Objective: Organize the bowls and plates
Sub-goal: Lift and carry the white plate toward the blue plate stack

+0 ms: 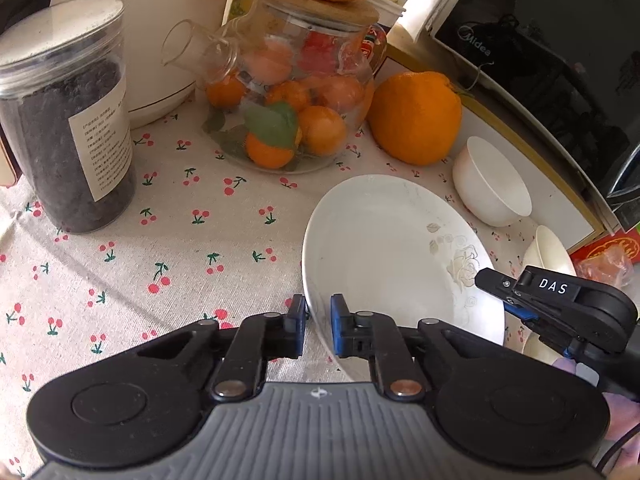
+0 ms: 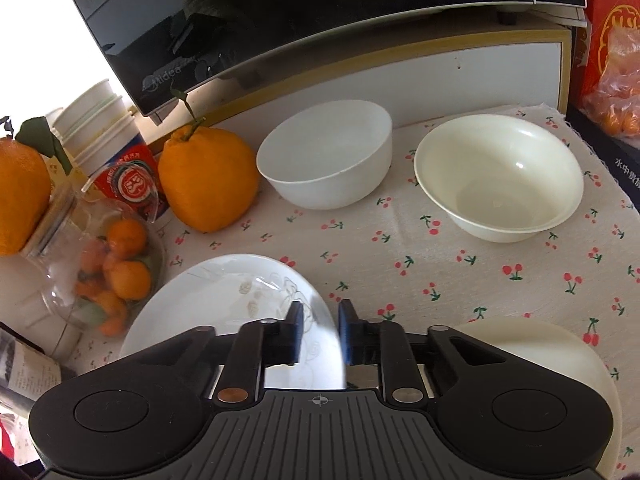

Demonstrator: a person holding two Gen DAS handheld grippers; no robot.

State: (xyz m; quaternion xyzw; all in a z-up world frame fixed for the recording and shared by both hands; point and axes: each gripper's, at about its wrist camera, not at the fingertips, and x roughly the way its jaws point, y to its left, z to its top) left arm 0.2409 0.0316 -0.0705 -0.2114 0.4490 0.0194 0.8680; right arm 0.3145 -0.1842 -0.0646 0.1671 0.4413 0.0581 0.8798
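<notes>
Progress: we judge the sorting is just beginning; white bowl (image 2: 326, 156) and cream bowl (image 2: 500, 178) stand apart on the cherry cloth (image 2: 440, 280), nothing stacked
Plate: the plate (image 1: 384, 248) lies beside the orange (image 1: 416, 116)
Left gripper (image 1: 318, 322): closed on the plate's near rim; tilted down
Right gripper (image 2: 320, 330): pinches the opposite rim; also tilted down
</notes>
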